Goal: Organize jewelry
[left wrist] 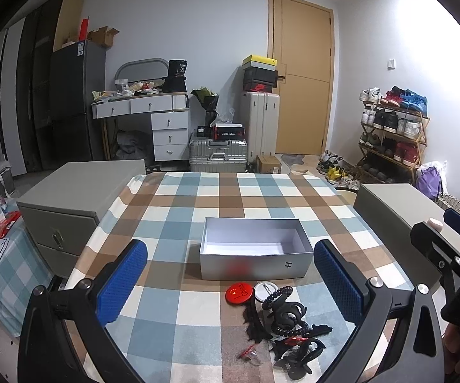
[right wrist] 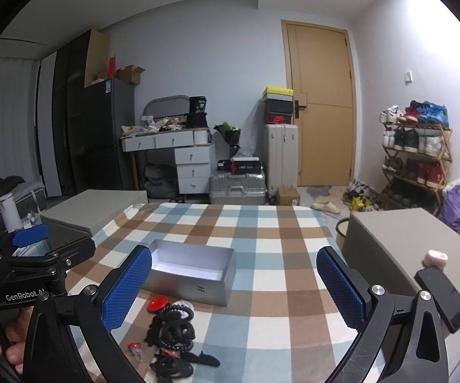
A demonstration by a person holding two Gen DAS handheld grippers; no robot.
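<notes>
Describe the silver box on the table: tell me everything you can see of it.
The silver box is a lidless rectangular carton, apparently matte cardboard, with a white, empty interior. It sits flat and upright on the checked tablecloth, long side toward the cameras. Its front wall bears a small black "H" near the right end and a blurred reddish mark. Nothing touches it; the red badge and the jewelry pile lie just in front, apart.

one box [left wrist: 255,266], two badges [left wrist: 239,292]
</notes>
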